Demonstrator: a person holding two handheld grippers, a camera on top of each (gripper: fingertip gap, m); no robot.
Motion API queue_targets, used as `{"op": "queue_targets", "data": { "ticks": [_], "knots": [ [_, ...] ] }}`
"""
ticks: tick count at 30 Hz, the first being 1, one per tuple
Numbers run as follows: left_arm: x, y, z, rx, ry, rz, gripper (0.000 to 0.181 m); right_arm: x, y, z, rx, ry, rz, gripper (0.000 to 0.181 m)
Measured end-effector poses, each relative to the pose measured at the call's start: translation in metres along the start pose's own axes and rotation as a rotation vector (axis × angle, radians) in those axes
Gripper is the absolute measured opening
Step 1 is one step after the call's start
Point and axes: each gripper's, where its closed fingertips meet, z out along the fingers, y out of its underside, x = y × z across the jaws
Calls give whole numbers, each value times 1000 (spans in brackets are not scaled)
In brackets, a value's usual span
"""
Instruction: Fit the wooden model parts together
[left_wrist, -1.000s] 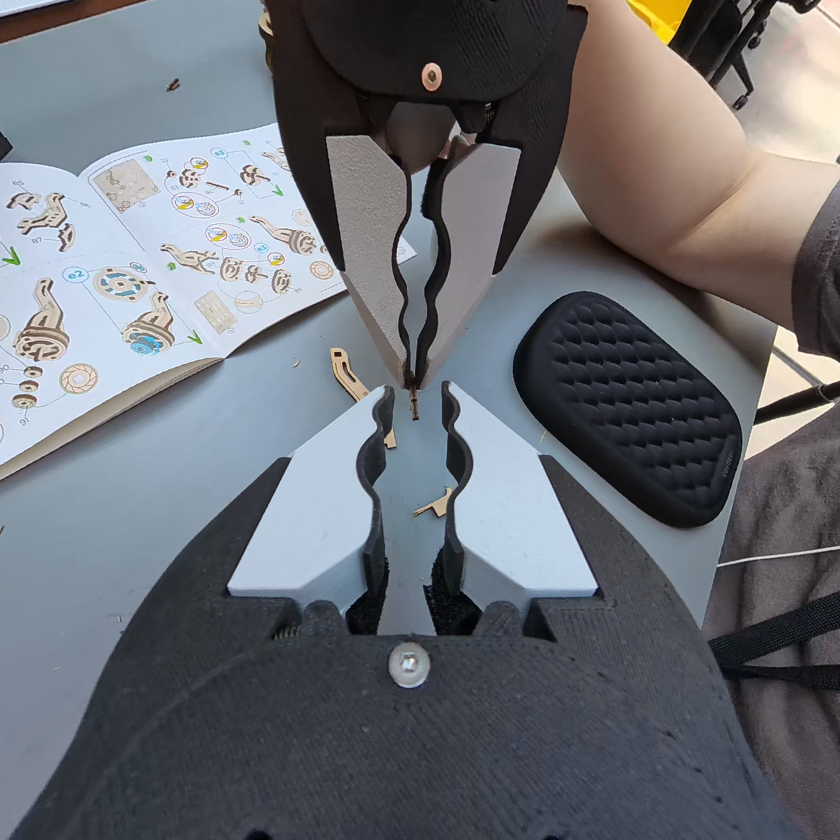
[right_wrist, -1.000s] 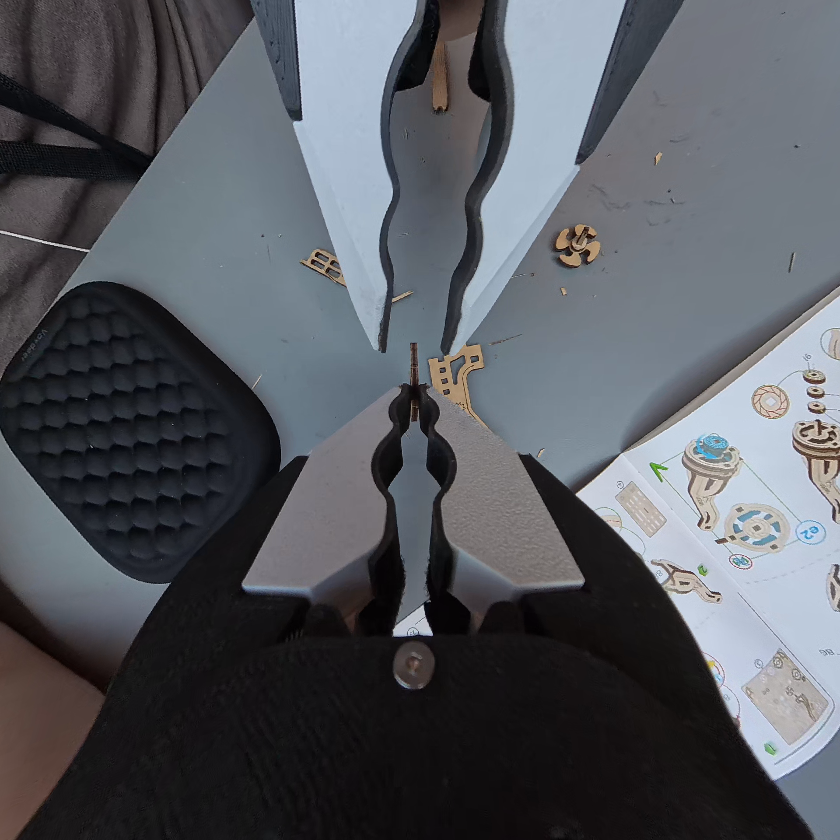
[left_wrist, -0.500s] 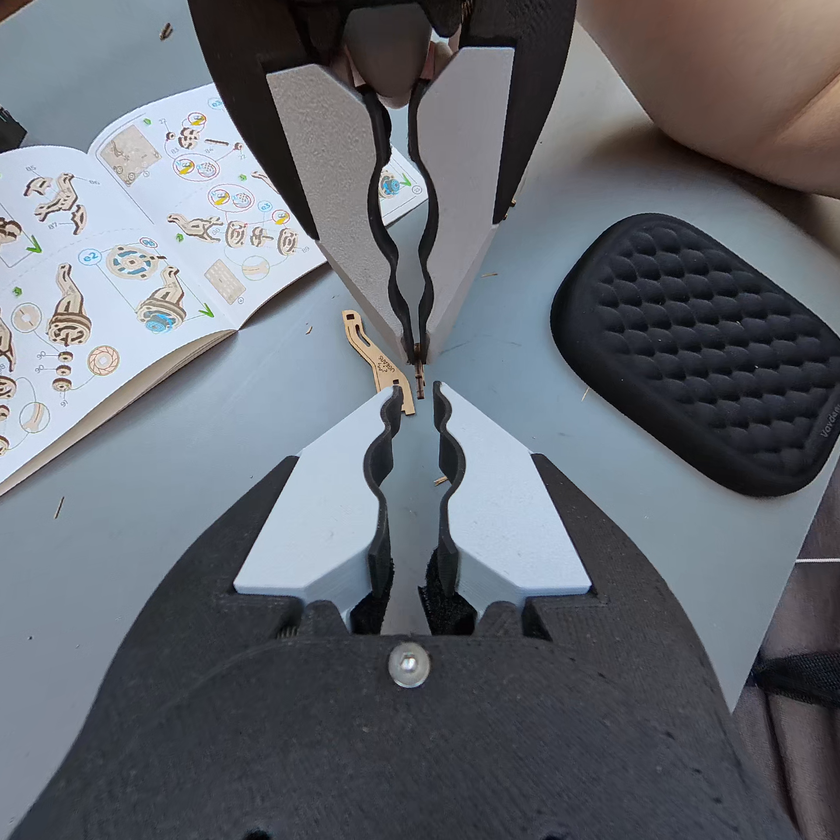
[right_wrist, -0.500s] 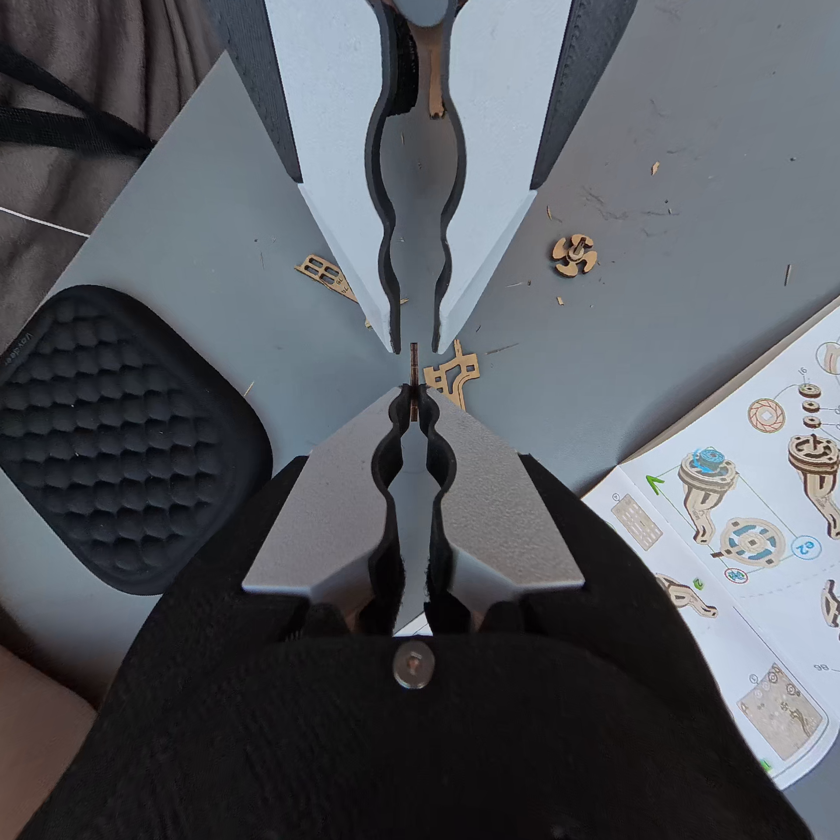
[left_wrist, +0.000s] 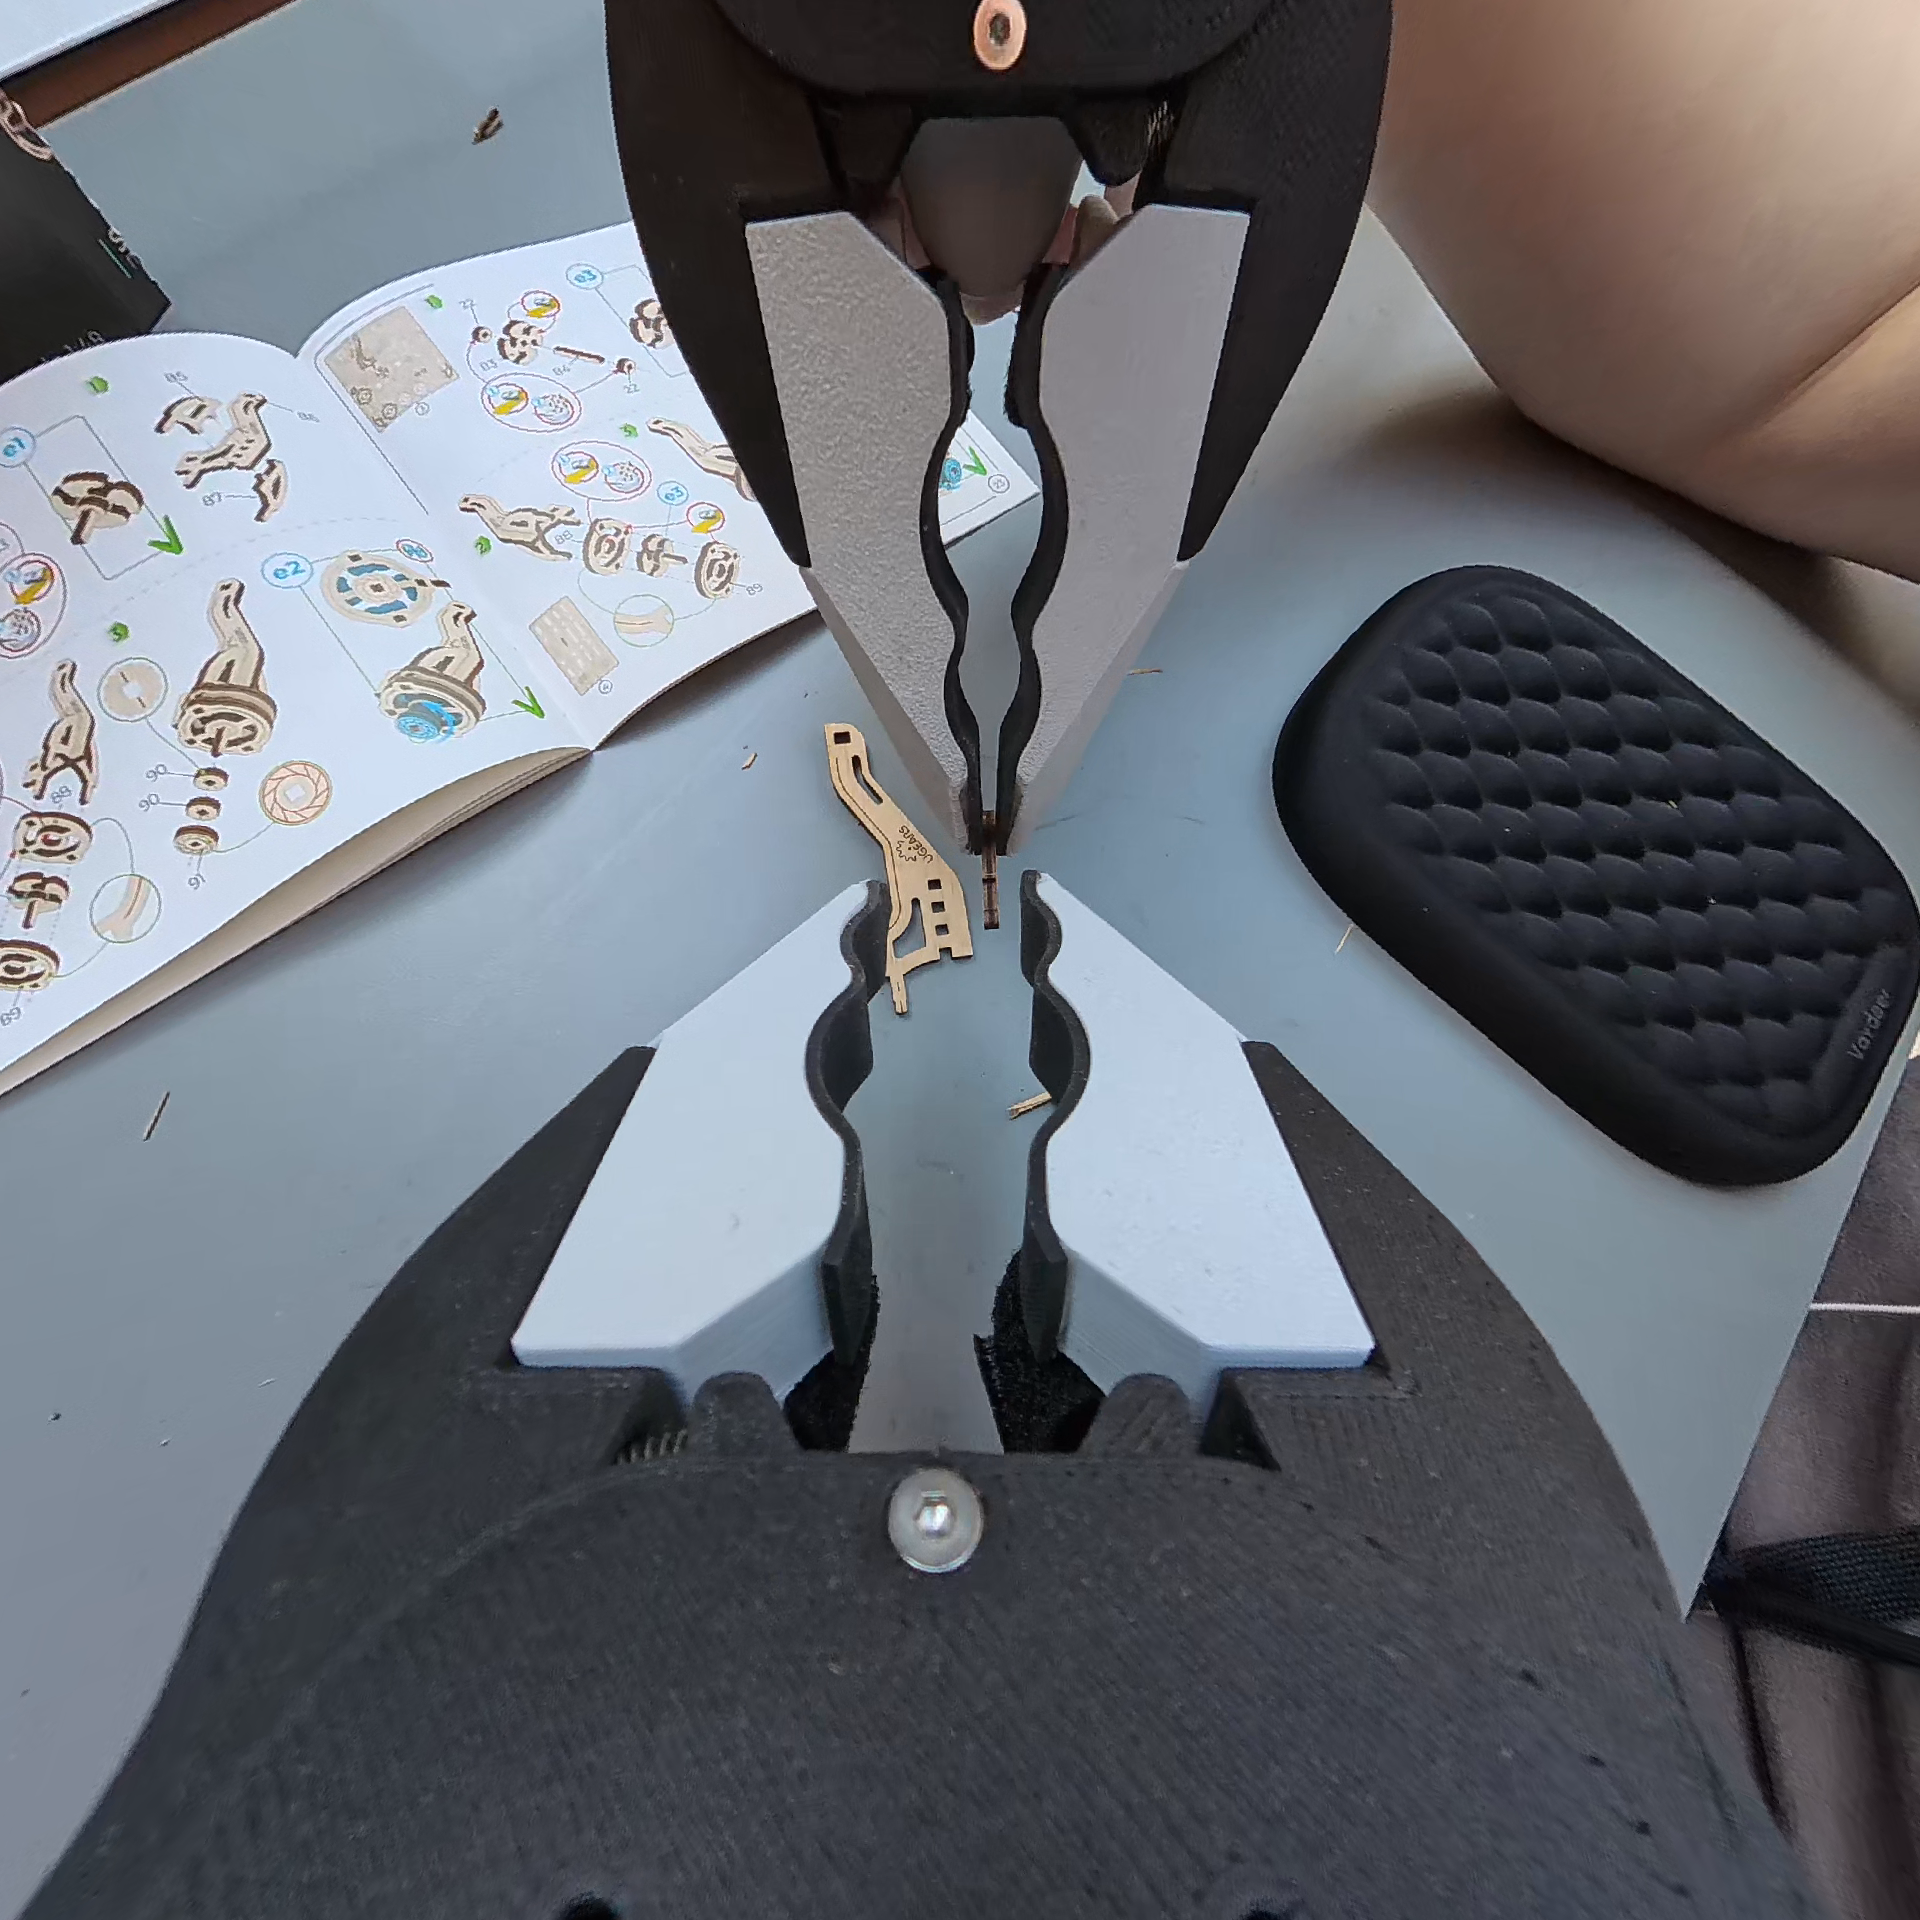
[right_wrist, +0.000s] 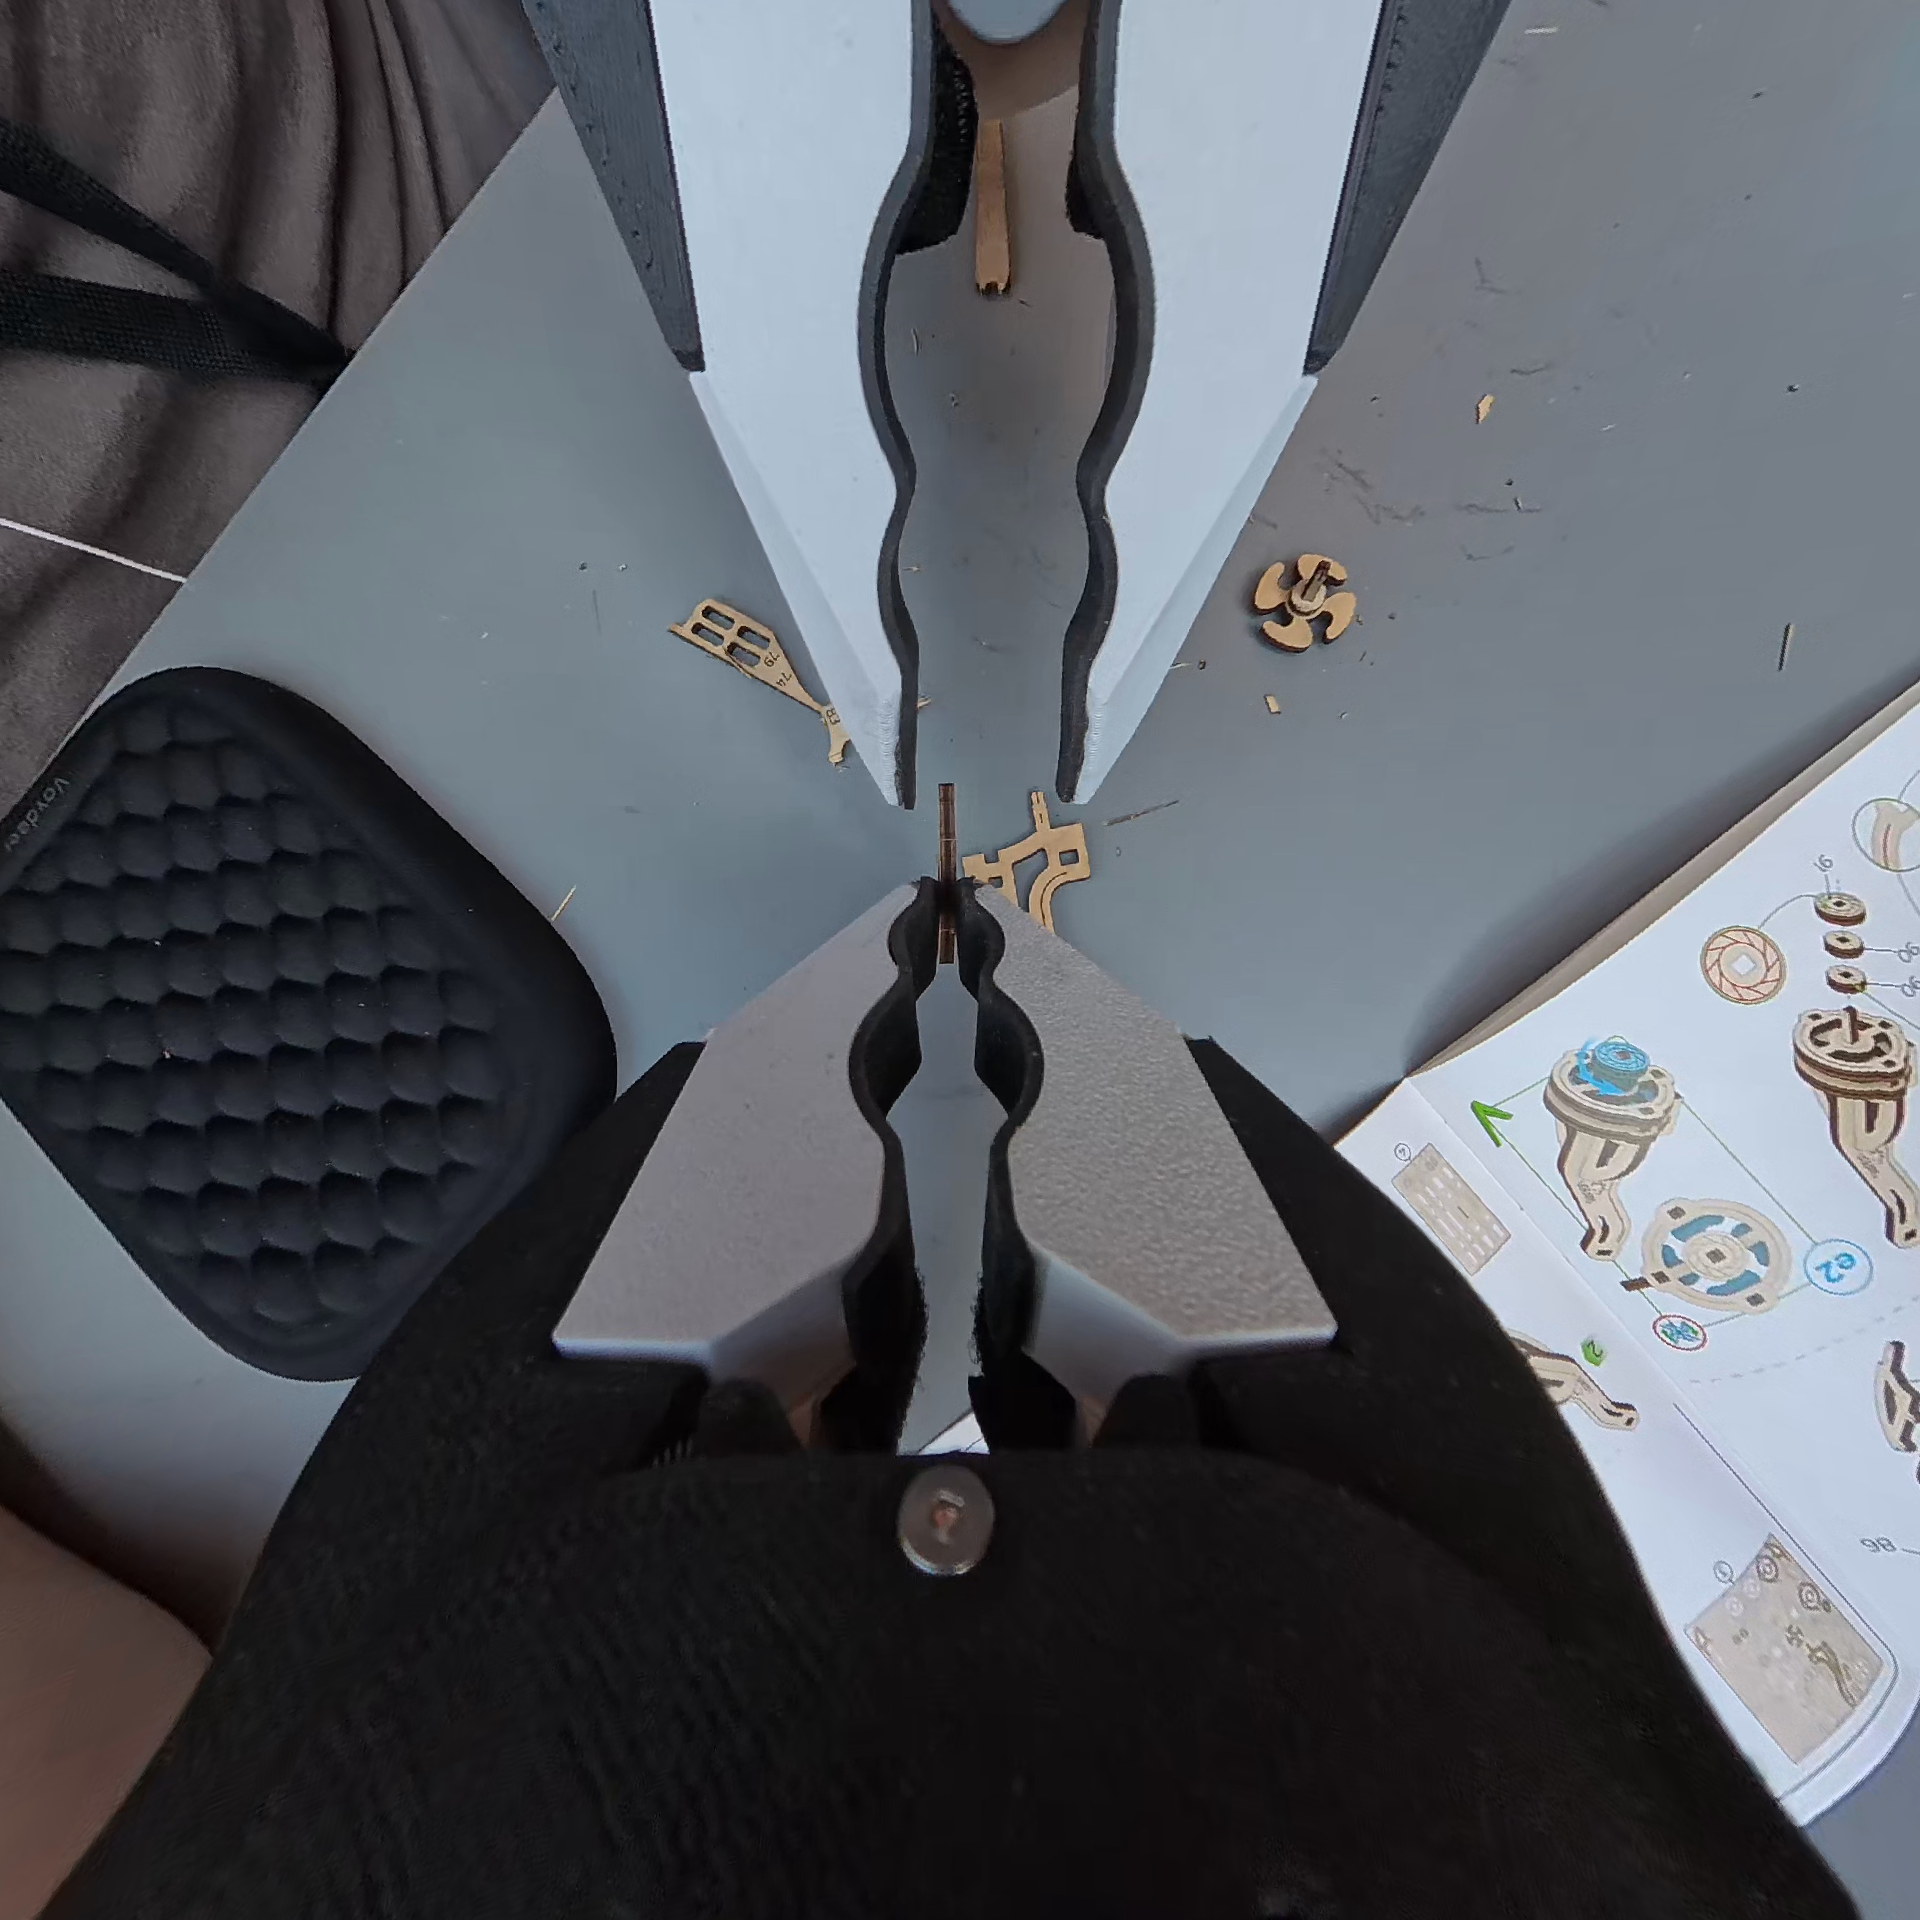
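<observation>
My right gripper (right_wrist: 943, 899) has grey fingers and is shut on a thin wooden piece (right_wrist: 945, 842) held edge-on, which sticks out past its tips. It points down from the top of the left wrist view (left_wrist: 987, 823), where the piece (left_wrist: 989, 878) also shows. My left gripper (left_wrist: 948, 899), with light blue fingers, is open and empty and faces it tip to tip. The end of the piece reaches the gap between the left fingertips without touching them. The left gripper also shows in the right wrist view (right_wrist: 987, 795). A flat wooden part (left_wrist: 906, 868) lies on the grey table (left_wrist: 520, 1039) under the tips.
An open instruction booklet (left_wrist: 312, 582) lies left of the grippers. A black padded rest (left_wrist: 1590, 873) lies right, by the table edge, and a person's arm (left_wrist: 1662, 260) is beyond it. Loose parts lie about: a fan-shaped piece (right_wrist: 1299, 603), a slotted strip (right_wrist: 758, 665) and a stick (right_wrist: 992, 208). The tips of both grippers are at nearly the same place.
The left jaws narrowed around the piece's end half a second ago and have opened wider again. The right gripper has kept its hold on the piece.
</observation>
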Motion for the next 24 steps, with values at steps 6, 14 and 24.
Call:
{"op": "queue_targets", "data": {
  "ticks": [6, 14, 24],
  "knots": [
    [2, 7, 0, -5, 23, -3, 15, 3, -2, 8, -6, -2, -4, 2],
    [-8, 15, 12, -28, 12, -18, 15, 11, 6, 21, -48, -1, 2, 2],
    [-8, 23, 20, -51, 53, -33, 9, 12, 9, 21, -73, 7, -21, 2]
  ]
}}
